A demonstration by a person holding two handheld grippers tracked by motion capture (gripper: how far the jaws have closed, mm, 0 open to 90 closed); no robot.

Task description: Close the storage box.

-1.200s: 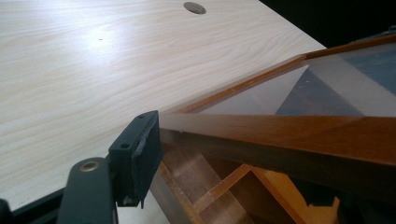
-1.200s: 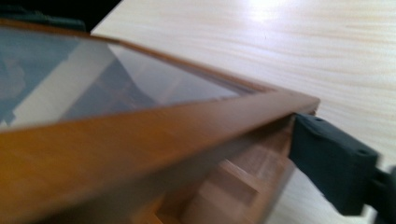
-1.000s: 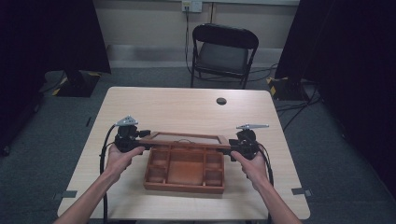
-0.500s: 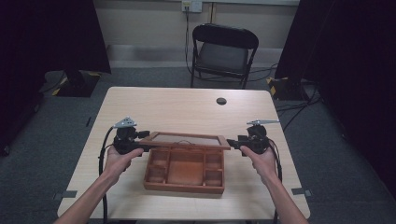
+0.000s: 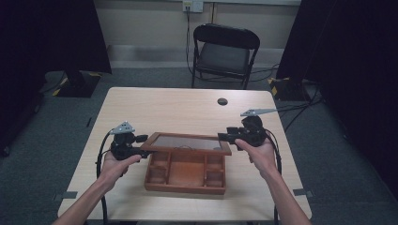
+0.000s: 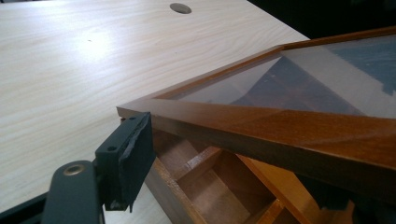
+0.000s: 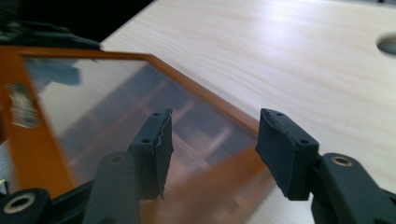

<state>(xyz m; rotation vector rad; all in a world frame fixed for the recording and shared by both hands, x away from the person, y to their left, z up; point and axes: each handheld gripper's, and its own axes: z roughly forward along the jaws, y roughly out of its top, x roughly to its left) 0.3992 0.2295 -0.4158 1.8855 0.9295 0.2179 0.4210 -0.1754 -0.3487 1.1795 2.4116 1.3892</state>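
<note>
A wooden box (image 5: 185, 172) sits on a pale wood table (image 5: 187, 110), close to the near edge and roughly centred between the left and right edges. Its long axis runs left to right, parallel to that near edge. The box is reddish-brown, shallow and rectangular, divided inside into one large middle compartment with smaller compartments at either end. Its lid (image 5: 187, 143) is a wooden frame of the same colour around a clear pane, raised above the box along the back and tilted so the pane faces up and toward the person. No labels or writing can be read on the box or the lid.

The left gripper (image 5: 141, 151) is clamped on the lid's left corner; in the left gripper view one black jaw presses against the frame's edge while the other is tucked beneath the wood. The right gripper (image 5: 222, 136) is beside the lid's right end, jaws spread apart; in the right gripper view both jaws stand either side of the frame with clear gaps, gripping nothing.

A small dark round hole (image 5: 222, 101) lies near the table's far edge. A black folding chair (image 5: 224, 51) stands beyond the table.
</note>
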